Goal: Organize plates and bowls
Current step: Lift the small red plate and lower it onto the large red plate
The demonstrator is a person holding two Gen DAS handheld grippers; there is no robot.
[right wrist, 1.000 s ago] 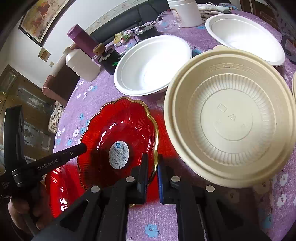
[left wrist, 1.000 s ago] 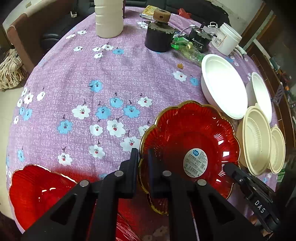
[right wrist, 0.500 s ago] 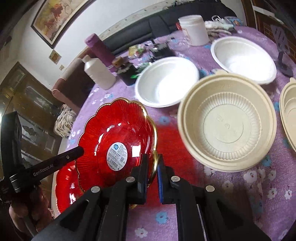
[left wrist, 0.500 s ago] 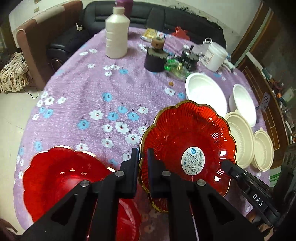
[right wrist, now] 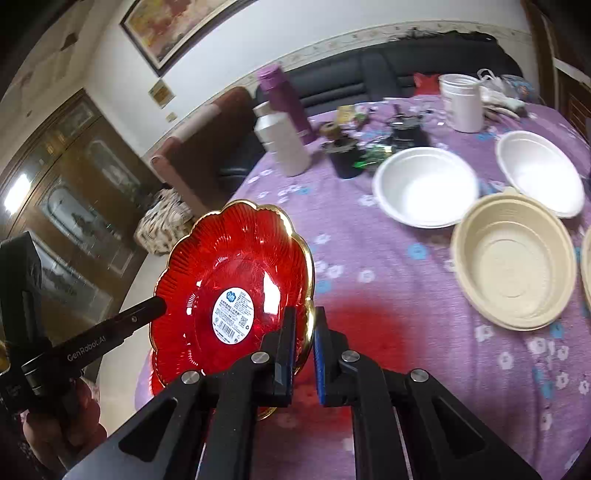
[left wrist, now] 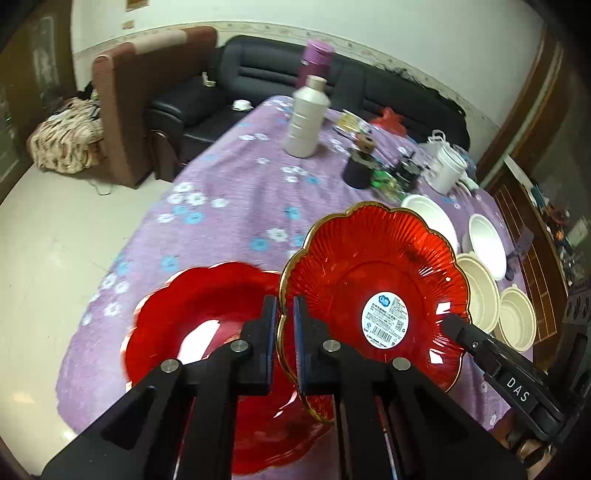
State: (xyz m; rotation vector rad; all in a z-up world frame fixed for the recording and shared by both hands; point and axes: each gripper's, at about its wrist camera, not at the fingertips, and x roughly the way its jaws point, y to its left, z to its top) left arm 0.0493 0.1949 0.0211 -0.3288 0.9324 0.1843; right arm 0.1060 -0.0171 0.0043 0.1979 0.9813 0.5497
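Red plate [left wrist: 373, 295] held up in the middle of both views, over the table.
Left gripper [left wrist: 285, 339] and right gripper [right wrist: 303, 343] each pinch its gold rim. Next, I think, it goes down onto the other red plate [left wrist: 195, 325] at lower left. That plate looks blurry, its near edge hidden.

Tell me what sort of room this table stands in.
Most likely a home living or dining room. A black sofa and a brown armchair stand behind the table with its purple flowered tablecloth, and a framed painting hangs on the wall.
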